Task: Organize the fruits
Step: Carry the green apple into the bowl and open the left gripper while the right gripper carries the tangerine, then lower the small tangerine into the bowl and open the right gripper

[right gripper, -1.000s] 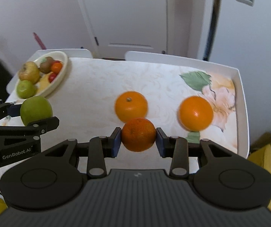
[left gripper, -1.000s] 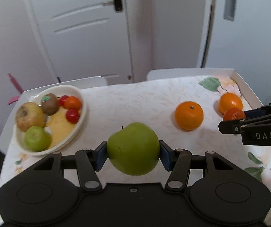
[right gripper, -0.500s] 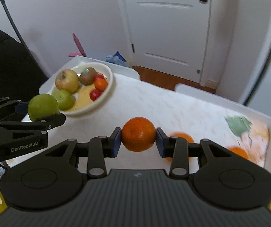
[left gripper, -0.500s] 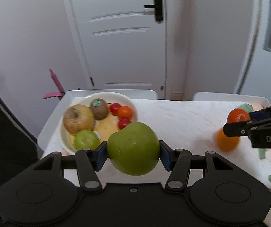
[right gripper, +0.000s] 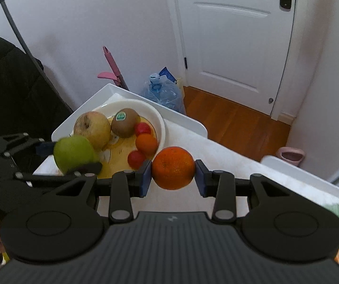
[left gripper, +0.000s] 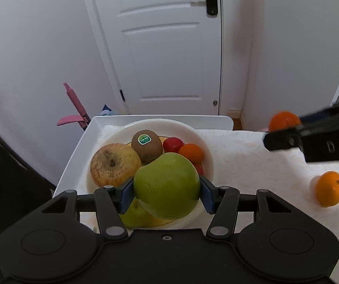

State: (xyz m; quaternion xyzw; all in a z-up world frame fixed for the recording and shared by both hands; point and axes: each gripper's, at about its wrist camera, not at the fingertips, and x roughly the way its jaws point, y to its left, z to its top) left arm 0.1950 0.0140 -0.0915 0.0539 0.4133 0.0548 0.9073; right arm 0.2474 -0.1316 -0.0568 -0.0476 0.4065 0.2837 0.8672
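My left gripper (left gripper: 166, 195) is shut on a green apple (left gripper: 167, 187), held above the near side of a white bowl (left gripper: 202, 142). In the bowl lie a yellowish apple (left gripper: 113, 164), a kiwi with a sticker (left gripper: 147, 144), a small orange fruit (left gripper: 191, 152), red tomatoes (left gripper: 172, 143) and another green fruit, partly hidden. My right gripper (right gripper: 173, 176) is shut on an orange (right gripper: 173, 168), just right of the bowl (right gripper: 161, 123) over the table. In the right wrist view the left gripper (right gripper: 74, 156) carries the green apple (right gripper: 72, 152) at the bowl's left.
Two more oranges (left gripper: 330, 188) lie on the floral tablecloth (left gripper: 240, 165) at the right. The white table's raised rim (right gripper: 183, 118) runs behind the bowl. Beyond it stand a water jug (right gripper: 163, 91), a pink mop handle (right gripper: 112, 65) and a white door (right gripper: 235, 35).
Both grippers have swung left across the table toward the bowl, each keeping its fruit. The bowl now sits right under the green apple; the loose oranges have slid to the right edge.
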